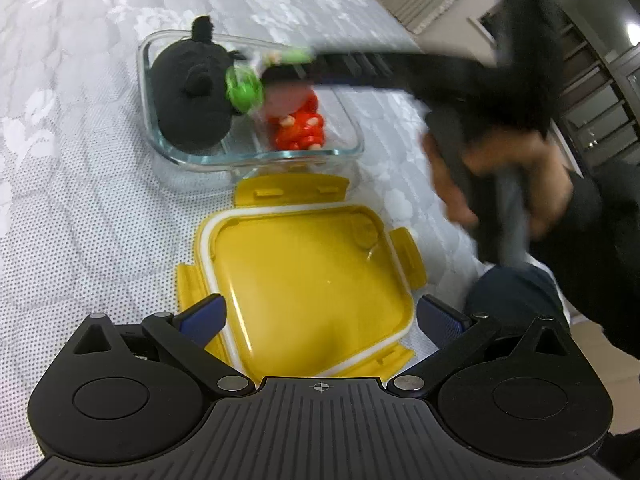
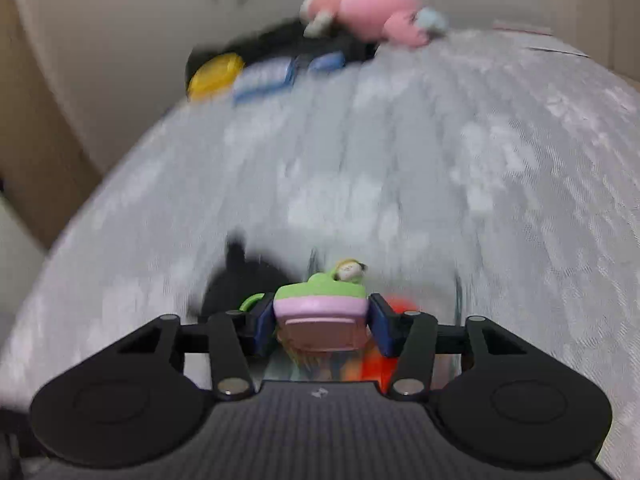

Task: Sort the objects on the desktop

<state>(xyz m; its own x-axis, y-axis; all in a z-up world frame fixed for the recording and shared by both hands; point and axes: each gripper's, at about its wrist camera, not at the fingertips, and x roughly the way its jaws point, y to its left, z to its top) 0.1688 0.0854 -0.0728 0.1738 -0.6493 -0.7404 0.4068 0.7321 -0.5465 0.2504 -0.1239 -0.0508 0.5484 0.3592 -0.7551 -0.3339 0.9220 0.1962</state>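
The green-and-pink toy sits clamped between the right gripper's blue pads, its pink base facing the camera, its green top and little figure pointing away toward 12 o'clock; it hangs over the glass container; long axis is hard to call through the blur. The left gripper gapes wide over the yellow lid, holding nothing. In the container, a black plush at 9 o'clock, a red toy at 3; a pink plush lies well apart on the cloth.

Right fingers clamped, left fingers spread
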